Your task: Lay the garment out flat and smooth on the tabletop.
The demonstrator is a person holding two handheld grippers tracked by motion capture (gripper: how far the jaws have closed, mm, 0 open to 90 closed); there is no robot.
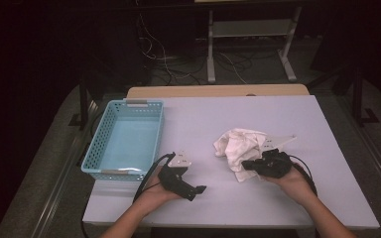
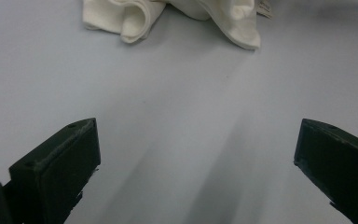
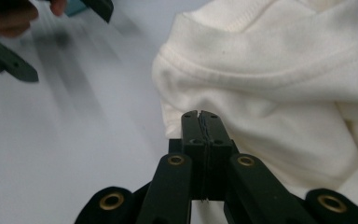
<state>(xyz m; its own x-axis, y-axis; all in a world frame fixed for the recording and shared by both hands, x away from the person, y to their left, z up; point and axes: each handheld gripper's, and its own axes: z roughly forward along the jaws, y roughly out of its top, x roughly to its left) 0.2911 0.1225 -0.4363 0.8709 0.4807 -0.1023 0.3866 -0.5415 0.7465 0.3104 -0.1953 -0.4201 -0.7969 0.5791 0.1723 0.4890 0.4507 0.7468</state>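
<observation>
A dim room with a white table in the middle

The white table top is the only bright area; behind its far edge a light wooden board is visible. Beyond it, a pale metal stand with two legs and a low shelf is on the grey floor, and several cables lie loose near it. Dark frame bars stand at both sides of the table. The walls are in deep shadow.

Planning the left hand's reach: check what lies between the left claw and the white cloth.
Nothing visible does. The left claw stands open over bare table, and the white cloth lies beyond it with open surface between. The right claw is at the cloth's far side.
</observation>
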